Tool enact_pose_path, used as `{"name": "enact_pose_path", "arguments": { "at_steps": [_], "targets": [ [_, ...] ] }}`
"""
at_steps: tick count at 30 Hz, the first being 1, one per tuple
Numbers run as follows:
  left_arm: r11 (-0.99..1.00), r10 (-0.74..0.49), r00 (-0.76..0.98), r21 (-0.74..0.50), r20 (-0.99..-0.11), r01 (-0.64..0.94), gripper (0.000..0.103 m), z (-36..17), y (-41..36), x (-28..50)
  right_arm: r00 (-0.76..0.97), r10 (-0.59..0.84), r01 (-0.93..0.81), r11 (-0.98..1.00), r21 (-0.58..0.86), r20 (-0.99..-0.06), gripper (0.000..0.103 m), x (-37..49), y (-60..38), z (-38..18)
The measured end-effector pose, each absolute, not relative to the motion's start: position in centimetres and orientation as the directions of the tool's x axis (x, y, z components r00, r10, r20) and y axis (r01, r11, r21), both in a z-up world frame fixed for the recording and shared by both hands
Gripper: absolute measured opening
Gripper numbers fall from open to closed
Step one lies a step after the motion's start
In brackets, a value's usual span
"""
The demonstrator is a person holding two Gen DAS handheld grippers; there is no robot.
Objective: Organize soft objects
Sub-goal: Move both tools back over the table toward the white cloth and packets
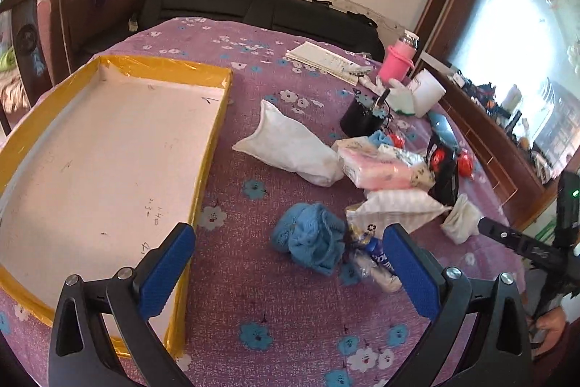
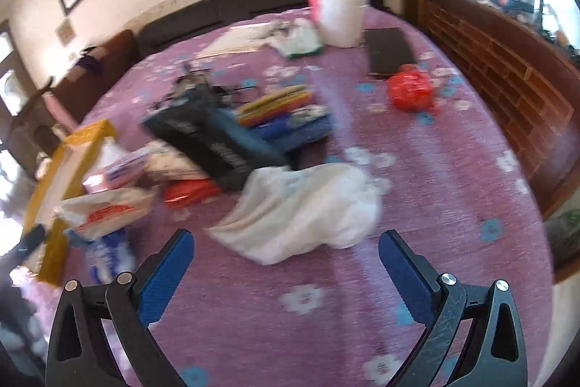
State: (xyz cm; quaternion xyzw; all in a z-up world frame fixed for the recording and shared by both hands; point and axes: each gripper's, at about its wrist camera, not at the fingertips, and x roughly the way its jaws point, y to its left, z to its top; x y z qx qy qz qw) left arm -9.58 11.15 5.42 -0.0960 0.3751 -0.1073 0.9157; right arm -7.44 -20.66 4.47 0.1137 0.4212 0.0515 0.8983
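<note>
Spread over a round worktop with a purple flowered cloth (image 1: 253, 296) are many soft things. Both sets of jaws are seen wide apart, and nothing is held in them.

The left gripper (image 1: 290, 263) is held above the cloth, with a crumpled blue knitted cloth (image 1: 311, 242) lying just beyond its blue pads (image 1: 166, 274). A big flat white tray with yellow taped edges (image 1: 203, 169) is seen on the left, and nothing is seen inside it. A white stuffed cloth pouch (image 1: 290, 147) lies to the right of the tray, touching a pink and white pack of tissues (image 1: 380, 165). Far off, a pink bottle (image 1: 395, 62) is stood upright.

The right gripper (image 2: 286, 260) is held above a crumpled white cloth (image 2: 308, 209), which lies just past its pads. This view is blurred. A dark blue and black packet (image 2: 221, 140) is seen beyond the white cloth, and a red crinkly bag (image 2: 409, 91) lies far to the right.
</note>
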Motion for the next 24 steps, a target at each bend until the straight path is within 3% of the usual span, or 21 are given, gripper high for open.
{"name": "enact_pose_path", "arguments": {
  "at_steps": [5, 12, 15, 20, 24],
  "targets": [
    [0.965, -0.260, 0.689, -0.215, -0.677, 0.153, 0.103, 5.1, 10.2, -9.4, 0.550, 0.380, -0.243, 0.925, 0.293, -0.744, 0.103, -7.9, -13.8, 3.4],
    [0.955, -0.291, 0.672, -0.249, -0.681, 0.162, 0.103, 5.3, 10.9, -8.9, 0.512, 0.419, -0.357, 0.898, 0.257, -0.750, 0.103, -7.1, -8.7, 3.0],
    [0.950, -0.311, 0.667, -0.246, -0.677, 0.193, 0.103, 5.5, 10.6, -9.0, 0.530, 0.450, -0.337, 0.890, 0.308, -0.719, 0.103, -7.2, -11.1, 3.9],
    [0.917, -0.400, 0.680, -0.265, -0.615, 0.299, 0.103, 6.8, 8.8, -9.1, 0.596, 0.366, -0.163, 0.926, 0.339, -0.715, 0.102, -7.3, -18.2, 4.5],
    [0.907, -0.394, 0.710, -0.122, -0.583, 0.403, 0.103, 7.7, 5.0, -9.4, 0.612, 0.335, -0.061, 0.923, 0.379, -0.717, 0.102, -7.5, -22.4, 4.1]
  ]
}}
